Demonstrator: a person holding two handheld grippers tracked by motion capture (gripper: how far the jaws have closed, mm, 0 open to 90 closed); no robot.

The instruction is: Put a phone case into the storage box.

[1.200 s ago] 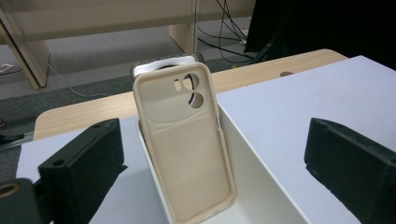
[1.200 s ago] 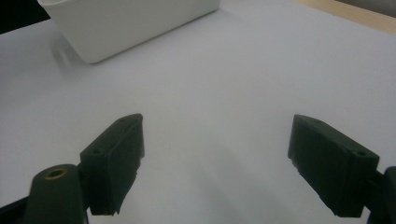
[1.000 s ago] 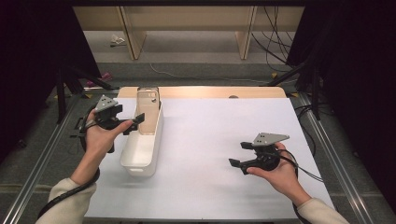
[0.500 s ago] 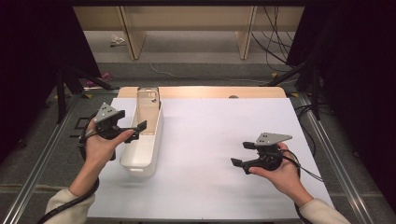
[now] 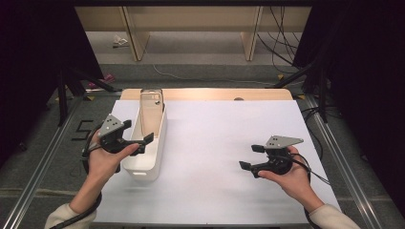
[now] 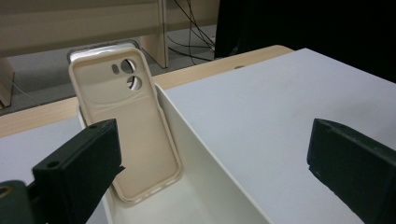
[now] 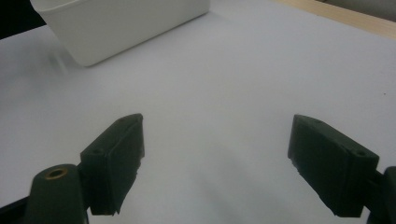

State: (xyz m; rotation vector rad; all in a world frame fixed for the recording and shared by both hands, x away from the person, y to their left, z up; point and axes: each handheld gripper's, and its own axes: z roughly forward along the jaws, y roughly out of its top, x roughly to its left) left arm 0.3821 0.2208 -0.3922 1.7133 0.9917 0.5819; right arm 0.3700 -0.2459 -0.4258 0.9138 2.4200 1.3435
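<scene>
The left gripper (image 5: 138,141), jaws wide and empty, has drawn back from the beige silicone phone case (image 6: 126,126) leaning in the white plastic bin (image 5: 152,157); placement looks finished

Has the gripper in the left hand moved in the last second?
Yes. The left gripper has slid back along the white bin toward the person, away from the phone case standing at the bin's far end.
</scene>
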